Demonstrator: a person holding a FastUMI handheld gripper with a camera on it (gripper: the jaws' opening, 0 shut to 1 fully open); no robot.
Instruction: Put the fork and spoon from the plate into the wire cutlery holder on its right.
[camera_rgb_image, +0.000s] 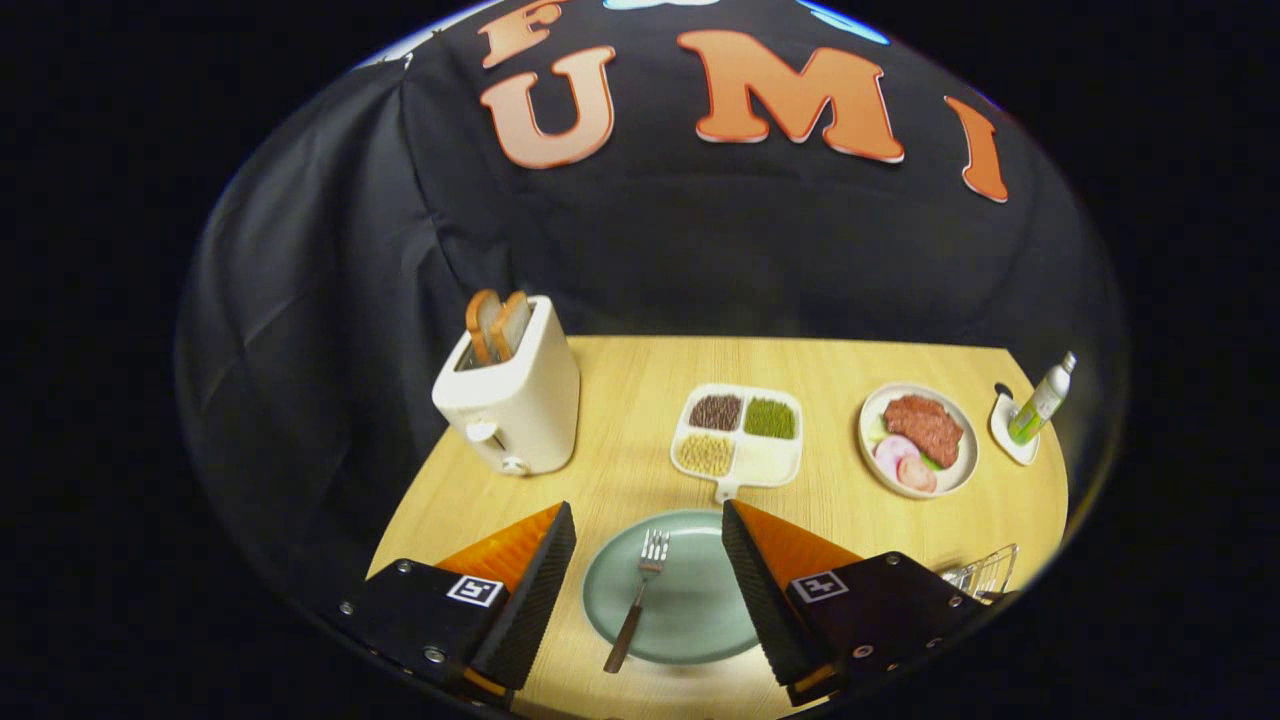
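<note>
Wooden table (620, 460): fork (637, 597) on plate (690, 620) between open tongs (648, 520).

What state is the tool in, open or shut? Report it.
Open. The tool has its fingers spread wide, one on either side of the round green plate, touching nothing; the brown-handled metal fork lies between them.

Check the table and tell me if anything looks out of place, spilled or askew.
Nothing is spilled or tipped. One oddity: the green plate between the open gripper's fingers holds the fork, lying at a slight slant, and no spoon lies beside it. The toaster stands upright with toast up, and the wire holder sits right of the plate.
</note>
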